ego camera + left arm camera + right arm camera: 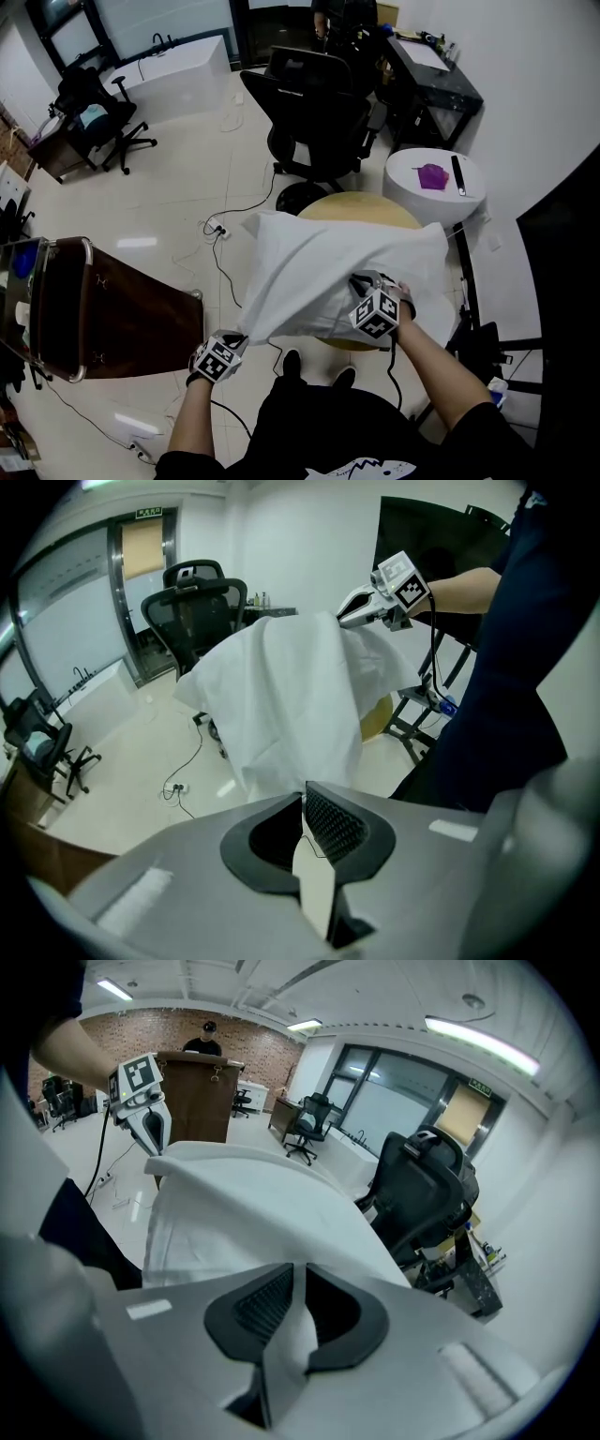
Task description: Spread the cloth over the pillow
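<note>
A white cloth (300, 272) hangs stretched between my two grippers above a round wooden table (361, 206). Under its right part lies the white pillow (427, 267); where cloth ends and pillow begins is hard to tell. My left gripper (244, 340) is low at the left, shut on a corner of the cloth. My right gripper (362, 282) is shut on the cloth's near edge over the pillow. In the left gripper view a strip of cloth (281, 696) runs out of the shut left gripper (305, 805). In the right gripper view the cloth (262, 1204) is pinched in the right gripper (295, 1283).
A black office chair (319, 103) stands just behind the table. A round white side table (412, 187) with a purple thing on it is at the right. A brown wooden stand (103, 309) is at the left. A power strip and cables (217, 228) lie on the floor.
</note>
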Demonstrator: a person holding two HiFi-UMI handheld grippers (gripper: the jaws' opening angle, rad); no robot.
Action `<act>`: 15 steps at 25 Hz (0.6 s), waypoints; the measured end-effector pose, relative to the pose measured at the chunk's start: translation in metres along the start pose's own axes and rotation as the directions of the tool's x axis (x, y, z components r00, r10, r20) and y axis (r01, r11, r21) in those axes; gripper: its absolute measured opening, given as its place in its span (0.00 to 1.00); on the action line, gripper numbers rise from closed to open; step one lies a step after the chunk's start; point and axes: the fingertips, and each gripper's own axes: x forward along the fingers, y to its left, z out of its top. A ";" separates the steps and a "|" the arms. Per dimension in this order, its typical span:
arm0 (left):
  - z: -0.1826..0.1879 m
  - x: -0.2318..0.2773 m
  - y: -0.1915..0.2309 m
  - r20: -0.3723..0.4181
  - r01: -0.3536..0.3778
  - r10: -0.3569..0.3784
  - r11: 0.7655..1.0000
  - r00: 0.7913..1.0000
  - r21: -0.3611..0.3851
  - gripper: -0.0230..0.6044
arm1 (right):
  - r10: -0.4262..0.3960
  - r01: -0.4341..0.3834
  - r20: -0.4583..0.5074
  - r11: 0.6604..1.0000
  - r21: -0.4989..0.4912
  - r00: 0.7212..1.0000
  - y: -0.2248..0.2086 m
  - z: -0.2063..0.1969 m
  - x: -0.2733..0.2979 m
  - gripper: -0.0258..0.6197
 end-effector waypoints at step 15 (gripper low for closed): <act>0.030 -0.070 -0.036 0.019 0.037 -0.038 0.998 0.999 0.049 0.04 | -0.002 0.002 -0.030 1.000 0.006 1.000 -0.002 -0.009 0.009 0.13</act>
